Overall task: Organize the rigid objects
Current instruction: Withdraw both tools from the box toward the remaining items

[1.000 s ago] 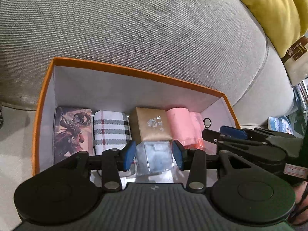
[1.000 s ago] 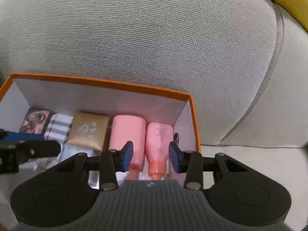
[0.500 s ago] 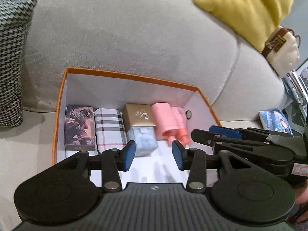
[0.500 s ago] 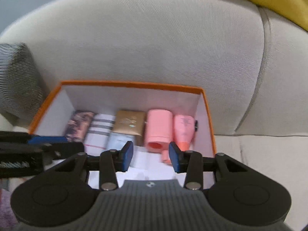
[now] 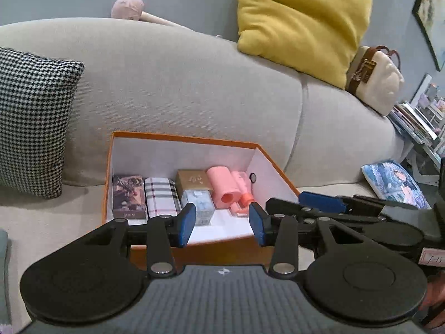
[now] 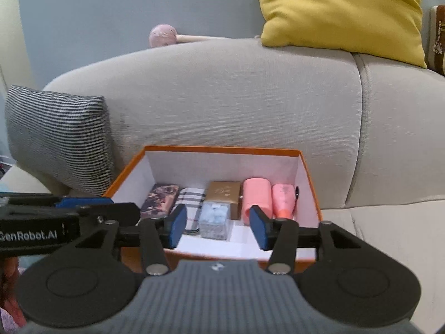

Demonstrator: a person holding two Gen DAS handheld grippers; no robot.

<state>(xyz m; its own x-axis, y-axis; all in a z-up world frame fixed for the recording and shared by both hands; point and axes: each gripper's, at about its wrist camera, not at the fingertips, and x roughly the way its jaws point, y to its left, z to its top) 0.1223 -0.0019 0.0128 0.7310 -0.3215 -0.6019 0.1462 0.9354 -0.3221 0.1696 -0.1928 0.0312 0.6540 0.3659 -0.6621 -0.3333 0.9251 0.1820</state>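
An orange box (image 5: 180,138) (image 6: 222,149) sits on the sofa seat. Along its far wall lie a picture box (image 5: 128,196), a plaid case (image 5: 160,197), a gold box (image 5: 192,179), a clear cube (image 5: 198,205) (image 6: 215,220), a pink cylinder (image 5: 222,188) and a pink bottle (image 5: 242,186). My left gripper (image 5: 222,224) is open and empty, held back over the box's near edge. My right gripper (image 6: 217,230) is open and empty, also at the near edge; it shows at the right of the left wrist view (image 5: 322,206).
A houndstooth cushion (image 5: 30,122) leans left of the box. A yellow cushion (image 5: 300,19) and a cream bag (image 5: 375,83) sit on the sofa back. A blue printed item (image 5: 392,183) lies on the seat at the right.
Both grippers have pulled back and up out of the box. The left gripper left the clear cube lying in front of the gold box. Both stay open.
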